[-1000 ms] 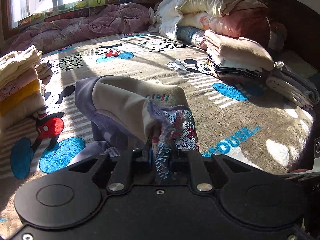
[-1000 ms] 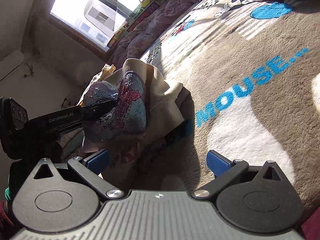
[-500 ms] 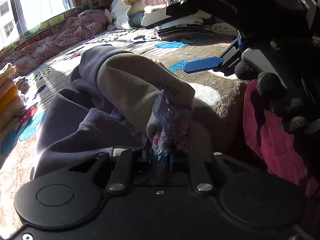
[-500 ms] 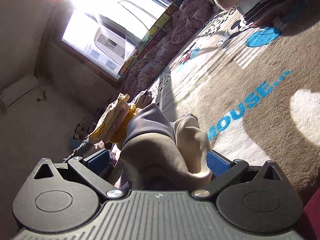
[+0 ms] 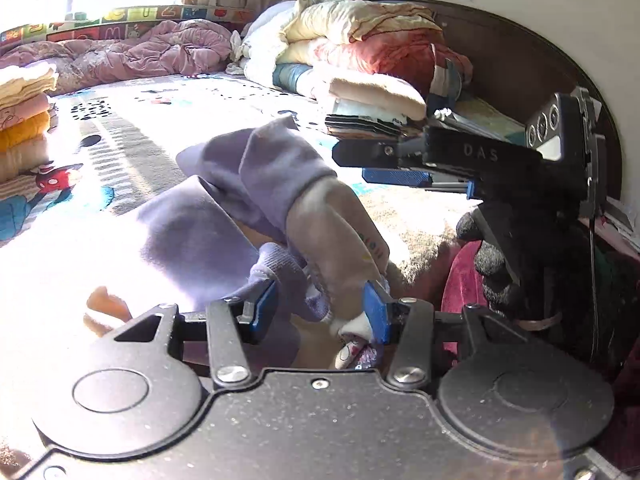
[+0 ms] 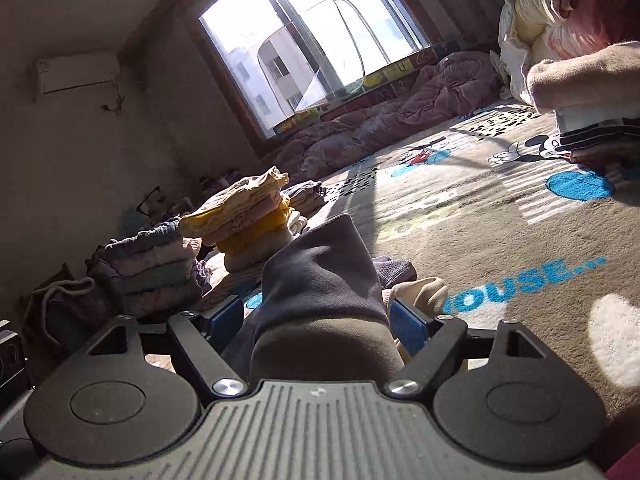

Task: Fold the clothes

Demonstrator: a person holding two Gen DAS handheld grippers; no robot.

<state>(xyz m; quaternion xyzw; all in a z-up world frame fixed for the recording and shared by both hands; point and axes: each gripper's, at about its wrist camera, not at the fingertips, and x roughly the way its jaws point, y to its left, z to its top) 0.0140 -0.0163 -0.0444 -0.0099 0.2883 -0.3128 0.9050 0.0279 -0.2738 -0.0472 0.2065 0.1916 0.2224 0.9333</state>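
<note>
Folded stacks (image 6: pixel 240 216): piled at the left edge of the bed, well apart from the work.
Left gripper (image 5: pixel 320 312): jaws partly open, blue pads on either side of a bunched cuff and sequined patch; cloth lies between them, but no pinch is evident.
Sweatshirt (image 5: pixel 224 232): purple and beige, heaped in a loose hump on the cartoon blanket (image 5: pixel 120 148) near the bed's front edge, one sleeve arching up toward the right.
Right gripper (image 6: pixel 318 320): jaws wide apart, a thick fold of the same sweatshirt lying between the pads; nothing clamped as far as I can judge.
Bedding pile (image 5: pixel 360 40): stacked at the headboard on the right, clear of the work.
Risk, slump: with neither gripper pinching, the hump may fall and undo the fold.
Risk, bulk: closing on several layers could drag hidden cloth and skew the crease.
Risk, snag: the sequins may catch on a pad as it withdraws.
</note>
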